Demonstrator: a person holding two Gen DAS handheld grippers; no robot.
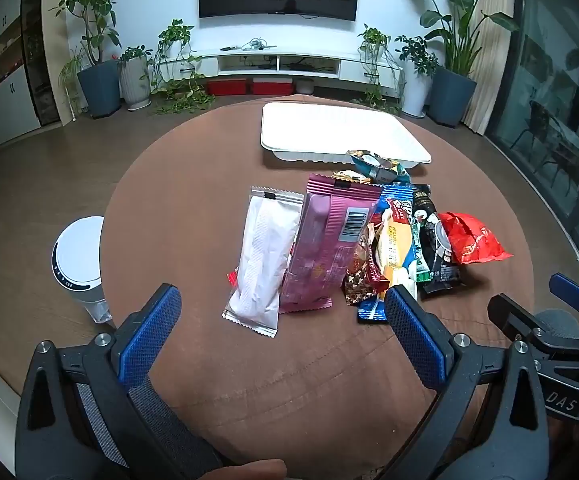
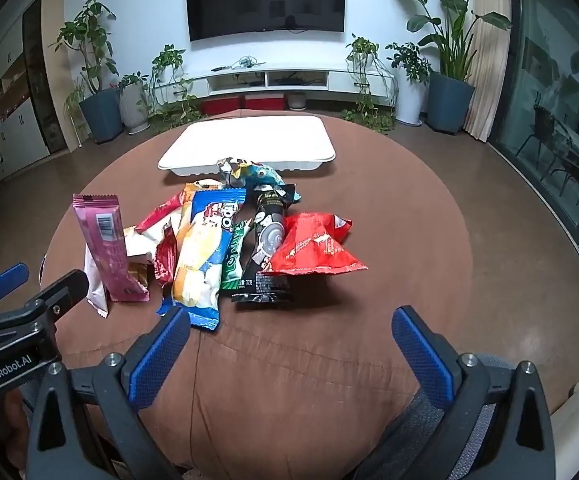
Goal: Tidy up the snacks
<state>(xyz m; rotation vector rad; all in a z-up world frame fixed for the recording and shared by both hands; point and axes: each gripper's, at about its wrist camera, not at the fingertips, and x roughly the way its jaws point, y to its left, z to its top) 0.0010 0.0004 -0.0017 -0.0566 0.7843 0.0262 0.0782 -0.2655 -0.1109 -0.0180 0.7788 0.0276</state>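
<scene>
Mostly the snack packets (image 1: 353, 240) lie heaped mid-bench, long axes running from the camera toward the one white tray (image 1: 341, 136) beyond. Left hand-held gripper (image 1: 281, 304) and right hand-held gripper (image 2: 291, 324) both gape wide, holding nothing.

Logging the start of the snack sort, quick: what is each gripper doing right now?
Left gripper: open, holding nothing, above the brown table.
Right gripper: open, holding nothing, short of the snack pile.
</scene>
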